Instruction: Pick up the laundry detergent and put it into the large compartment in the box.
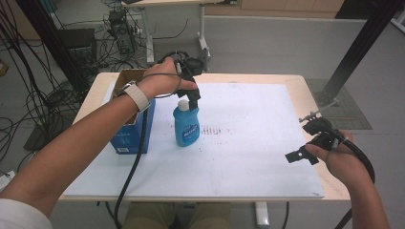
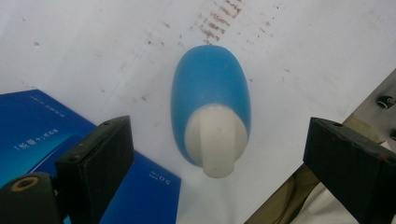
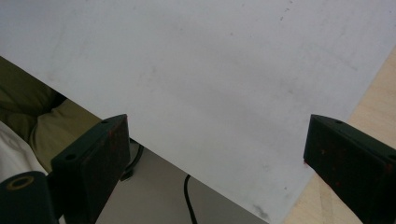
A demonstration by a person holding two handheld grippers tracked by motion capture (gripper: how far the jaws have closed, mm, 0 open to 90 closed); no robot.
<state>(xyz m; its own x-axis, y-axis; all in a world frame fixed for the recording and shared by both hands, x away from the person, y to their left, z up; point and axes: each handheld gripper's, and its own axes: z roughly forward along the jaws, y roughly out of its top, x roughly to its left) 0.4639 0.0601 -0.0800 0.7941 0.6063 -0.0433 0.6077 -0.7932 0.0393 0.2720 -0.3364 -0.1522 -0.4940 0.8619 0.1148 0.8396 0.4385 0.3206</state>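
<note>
Your left claw (image 1: 193,98) hangs right above the white cap of the blue bottle (image 1: 186,126), pointing down at it; whether the jaws touch the cap is hard to tell from up here. The bottle stands upright on the white sheet (image 1: 239,157) covering the tabletop (image 1: 305,83). At the bottle's nine o'clock, just beside it, sits the open blue box (image 1: 133,133), under your left wrist. Your right claw (image 1: 301,156) rests well apart, at about four o'clock, near the sheet's edge.

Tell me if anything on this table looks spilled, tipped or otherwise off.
Nothing is tipped: the blue bottle stands upright beside the blue box. Only oddity: reddish-brown specks and smears stain the white sheet right of the bottle.
</note>
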